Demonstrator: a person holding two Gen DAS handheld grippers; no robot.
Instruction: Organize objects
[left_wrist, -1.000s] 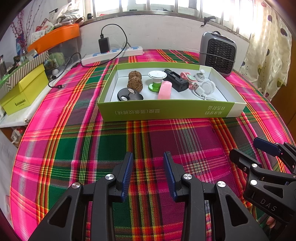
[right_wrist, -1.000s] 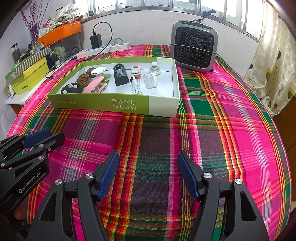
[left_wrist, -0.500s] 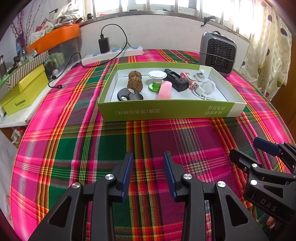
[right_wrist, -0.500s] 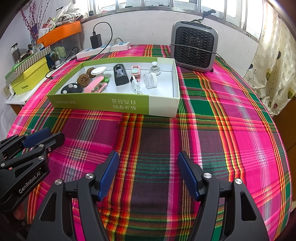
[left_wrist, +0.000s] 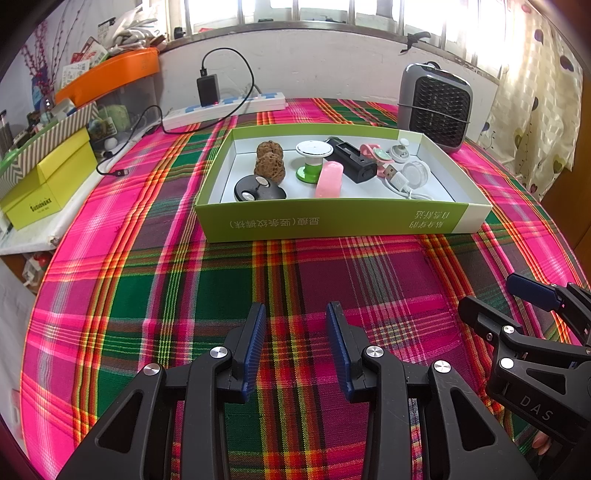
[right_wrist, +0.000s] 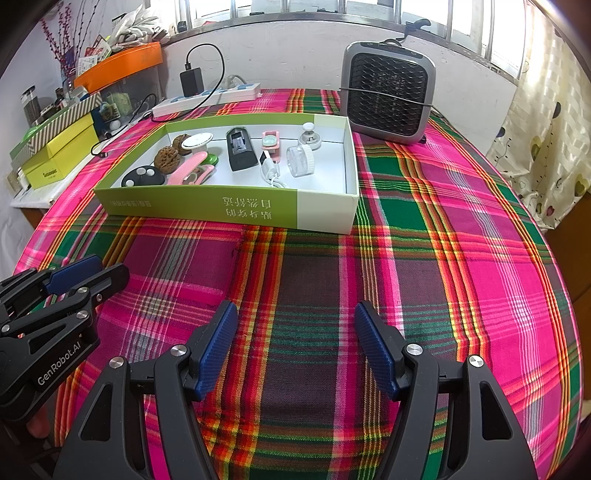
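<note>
A green and white shallow box (left_wrist: 332, 219) (right_wrist: 258, 212) sits mid-table on the plaid cloth. Inside lie two walnuts (left_wrist: 269, 162), a black oval piece (left_wrist: 258, 190), a white and green spool (left_wrist: 313, 158), a pink clip (left_wrist: 330, 179), a black block (left_wrist: 351, 158), a white USB cable (left_wrist: 400, 182) and a clear round jar (right_wrist: 300, 160). My left gripper (left_wrist: 295, 343) is open and empty, low over the cloth near the front edge. My right gripper (right_wrist: 295, 343) is open wider, empty, beside it on the right.
A grey fan heater (right_wrist: 388, 96) stands at the back right behind the box. A white power strip (left_wrist: 225, 109) with a black charger lies at the back. Yellow boxes (left_wrist: 44, 184) and an orange tray (left_wrist: 110, 75) crowd the left side. A curtain (right_wrist: 546, 147) hangs right.
</note>
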